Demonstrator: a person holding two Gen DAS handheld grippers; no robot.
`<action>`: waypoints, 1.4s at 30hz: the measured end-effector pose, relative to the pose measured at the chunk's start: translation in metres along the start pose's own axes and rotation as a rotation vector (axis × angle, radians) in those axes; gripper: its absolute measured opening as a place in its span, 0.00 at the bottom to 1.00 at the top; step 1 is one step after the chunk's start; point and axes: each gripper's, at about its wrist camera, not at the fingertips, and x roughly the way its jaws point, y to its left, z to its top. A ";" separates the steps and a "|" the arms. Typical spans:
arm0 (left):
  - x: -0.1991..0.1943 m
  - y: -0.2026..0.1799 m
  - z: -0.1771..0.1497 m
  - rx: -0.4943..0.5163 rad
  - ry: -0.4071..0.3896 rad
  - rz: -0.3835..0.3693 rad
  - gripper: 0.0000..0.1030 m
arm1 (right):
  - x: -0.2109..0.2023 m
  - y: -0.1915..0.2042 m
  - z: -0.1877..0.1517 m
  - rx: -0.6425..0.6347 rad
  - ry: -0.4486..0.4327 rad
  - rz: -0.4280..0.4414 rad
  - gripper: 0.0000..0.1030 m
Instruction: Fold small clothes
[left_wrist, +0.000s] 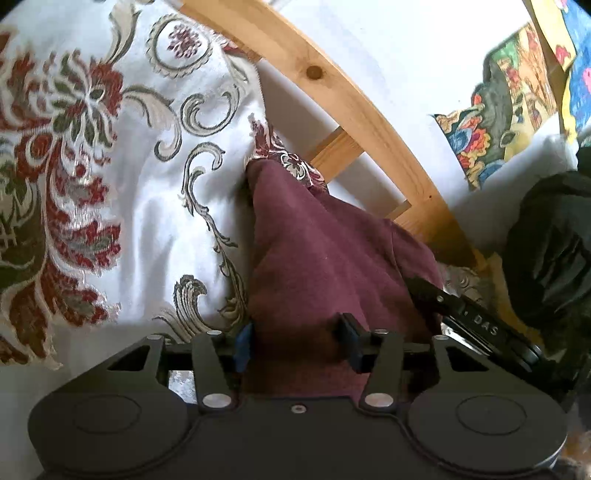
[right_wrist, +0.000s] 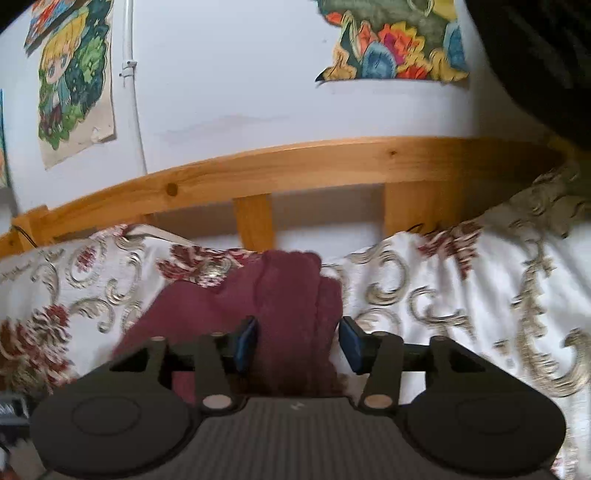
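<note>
Maroon garment (left_wrist: 317, 251), white bedspread (left_wrist: 122, 177) with red-and-green floral and grey-beige scroll pattern, honey-coloured knotty wooden rail (right_wrist: 332, 162), multicoloured floral fabric (right_wrist: 399, 44), blue pads (right_wrist: 245, 341) on black gripper (right_wrist: 297, 341), white wall (right_wrist: 229, 81).
</note>
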 end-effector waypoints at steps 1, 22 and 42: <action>-0.002 -0.001 0.000 0.020 0.001 0.012 0.58 | -0.003 -0.001 -0.001 -0.006 0.001 -0.011 0.63; -0.138 -0.115 0.004 0.369 -0.198 0.107 0.99 | -0.188 0.018 -0.021 0.030 -0.212 0.057 1.00; -0.254 -0.103 -0.103 0.409 -0.215 0.311 0.99 | -0.286 0.042 -0.067 0.047 -0.146 0.063 1.00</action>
